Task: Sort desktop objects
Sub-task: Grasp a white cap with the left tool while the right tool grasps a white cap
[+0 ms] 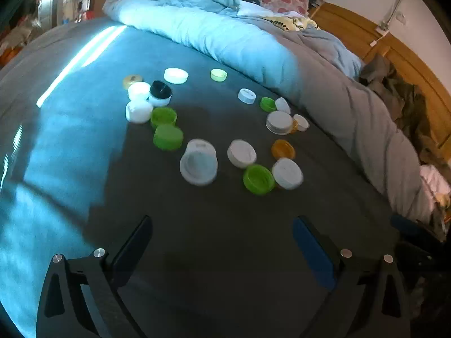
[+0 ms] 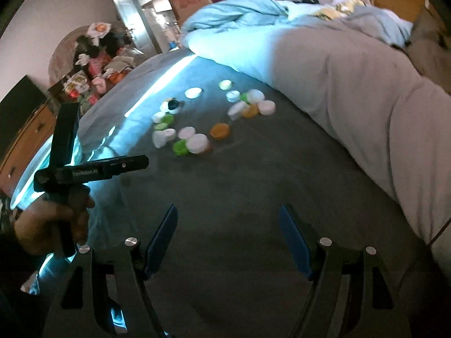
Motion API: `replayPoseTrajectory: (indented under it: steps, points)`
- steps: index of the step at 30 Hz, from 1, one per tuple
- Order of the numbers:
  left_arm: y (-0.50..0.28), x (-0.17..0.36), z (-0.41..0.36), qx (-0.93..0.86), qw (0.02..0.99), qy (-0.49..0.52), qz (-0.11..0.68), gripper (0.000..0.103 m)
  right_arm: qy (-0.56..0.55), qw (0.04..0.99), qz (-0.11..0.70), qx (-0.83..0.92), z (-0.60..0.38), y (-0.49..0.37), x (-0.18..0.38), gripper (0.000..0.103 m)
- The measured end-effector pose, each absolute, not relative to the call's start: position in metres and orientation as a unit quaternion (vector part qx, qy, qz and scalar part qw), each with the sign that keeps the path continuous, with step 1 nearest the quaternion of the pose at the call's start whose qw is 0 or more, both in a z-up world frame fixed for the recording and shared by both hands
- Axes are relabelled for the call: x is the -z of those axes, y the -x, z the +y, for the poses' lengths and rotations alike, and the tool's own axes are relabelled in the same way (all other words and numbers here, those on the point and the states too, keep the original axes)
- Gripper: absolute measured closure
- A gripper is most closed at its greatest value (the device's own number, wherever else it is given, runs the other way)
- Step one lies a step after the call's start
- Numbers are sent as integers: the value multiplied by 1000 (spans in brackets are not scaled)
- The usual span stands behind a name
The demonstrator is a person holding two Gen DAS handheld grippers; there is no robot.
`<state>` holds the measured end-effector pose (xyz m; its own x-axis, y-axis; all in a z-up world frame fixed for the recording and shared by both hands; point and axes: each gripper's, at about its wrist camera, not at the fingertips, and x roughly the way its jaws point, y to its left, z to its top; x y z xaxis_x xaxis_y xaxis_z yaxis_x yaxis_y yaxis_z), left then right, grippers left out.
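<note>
Several bottle caps lie scattered on a grey bed sheet (image 1: 220, 239): white caps (image 1: 198, 162), green caps (image 1: 168, 137), an orange cap (image 1: 283, 149) and a black-topped cap (image 1: 160, 91). My left gripper (image 1: 222, 225) is open and empty, hovering short of the caps. My right gripper (image 2: 228, 211) is open and empty, farther back from the same caps (image 2: 197, 143). The left gripper's body (image 2: 93, 169) shows in the right wrist view, held by a hand (image 2: 53, 222).
A rumpled light blue and grey duvet (image 1: 253, 48) lies along the far and right side of the sheet. A wooden headboard (image 1: 394, 50) stands at the right. Clutter and a basket (image 2: 93, 64) stand beyond the bed's left edge.
</note>
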<state>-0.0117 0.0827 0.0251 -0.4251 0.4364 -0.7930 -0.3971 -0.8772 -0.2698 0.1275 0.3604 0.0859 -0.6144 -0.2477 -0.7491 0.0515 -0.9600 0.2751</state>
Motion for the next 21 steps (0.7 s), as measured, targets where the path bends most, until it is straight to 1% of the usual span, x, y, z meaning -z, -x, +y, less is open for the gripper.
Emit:
replayPoseTrajectory:
  steps: [3,7,8,9,10,11,12,13,14,21]
  points:
    - [31,-20,89,-854,229,467,-12,2,-430,79,-115,892,365,-124,-81,33]
    - [54,-9,92,-856,220,468,-21,2,-438,80,-116,888,368,-118,-73,34]
    - [55,-8,94,-857,221,465,-16,2,-439,81,-115,887,367,-117,-72,37]
    - [56,-8,95,-856,228,464,-16,3,-440,82,-113,887,366,-115,-71,45]
    - [56,-10,97,-856,234,461,-15,11,-441,83,-109,887,365,-114,-70,50]
    - [56,-10,97,-855,239,460,-12,36,-440,83,-106,888,364,-112,-70,60]
    - [56,-10,98,-854,240,462,-8,56,-436,81,-103,890,363,-111,-72,69]
    - [55,-10,98,-852,240,465,-6,70,-433,80,-102,892,363,-110,-73,72]
    - [53,-11,98,-851,245,465,-11,70,-431,82,-103,893,362,-107,-74,73]
    - [39,-18,80,-856,242,456,-33,70,-417,134,-92,894,341,-75,-77,73]
